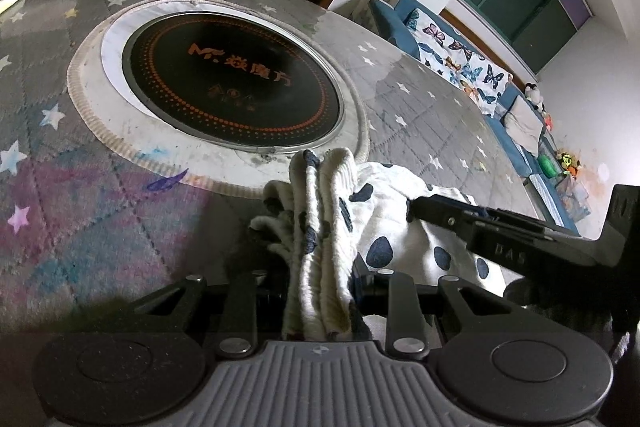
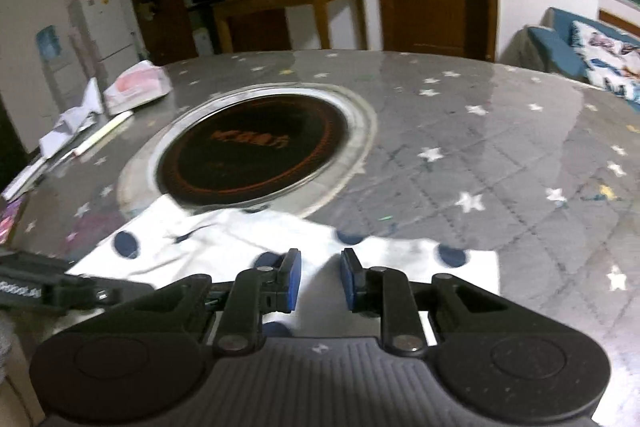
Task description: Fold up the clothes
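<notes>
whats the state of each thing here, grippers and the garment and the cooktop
left gripper: shut on the bunched ribbed edge of the garment
right gripper: open, blue pads apart, nothing between them
white garment with dark blue spots: partly spread on the table, one edge gathered
round black inset cooktop: bare, nothing on it

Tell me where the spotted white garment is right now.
The spotted white garment lies on the table's near edge, just in front of the round black cooktop. Its bunched ribbed edge is clamped in the left gripper, while the right gripper hovers open above it.
</notes>
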Demonstrator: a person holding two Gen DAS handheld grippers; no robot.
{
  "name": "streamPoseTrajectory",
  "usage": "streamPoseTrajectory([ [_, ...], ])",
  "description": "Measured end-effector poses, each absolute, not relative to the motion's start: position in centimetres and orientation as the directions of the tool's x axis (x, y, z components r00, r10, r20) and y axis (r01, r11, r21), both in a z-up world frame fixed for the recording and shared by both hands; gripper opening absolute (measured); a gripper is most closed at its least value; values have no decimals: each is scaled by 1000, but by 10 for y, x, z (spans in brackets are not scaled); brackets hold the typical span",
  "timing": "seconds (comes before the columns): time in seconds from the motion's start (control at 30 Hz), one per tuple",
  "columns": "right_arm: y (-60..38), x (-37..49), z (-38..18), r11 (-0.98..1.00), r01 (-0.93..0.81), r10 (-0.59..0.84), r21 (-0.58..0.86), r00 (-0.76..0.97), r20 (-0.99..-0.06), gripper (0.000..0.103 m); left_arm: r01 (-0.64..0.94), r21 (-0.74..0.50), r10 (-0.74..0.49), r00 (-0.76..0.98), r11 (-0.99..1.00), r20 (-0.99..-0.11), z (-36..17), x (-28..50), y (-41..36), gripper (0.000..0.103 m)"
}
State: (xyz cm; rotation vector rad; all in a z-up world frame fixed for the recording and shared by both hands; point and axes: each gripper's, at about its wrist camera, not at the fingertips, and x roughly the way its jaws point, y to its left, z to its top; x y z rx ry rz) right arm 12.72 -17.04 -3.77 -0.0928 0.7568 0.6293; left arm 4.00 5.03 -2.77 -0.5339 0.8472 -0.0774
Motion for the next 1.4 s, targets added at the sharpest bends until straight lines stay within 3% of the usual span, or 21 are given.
streamPoseTrajectory([
  [0.3, -184, 84, -27, 773, -625, 527, 112, 533, -662, 36, -140, -481, -280, 661, 865, -696, -28, 42, 53, 31],
  [0.77, -232, 19, -39, 821, -567, 448, 65, 570, -689, 37, -130, -467, -278, 653, 875, -704, -27, 44, 52, 32],
  [1.4, -258, 83, -40, 889, -413, 436, 199, 629, -643, 49, -92, -366, -220, 657, 926, -721, -23, 43, 39, 33],
])
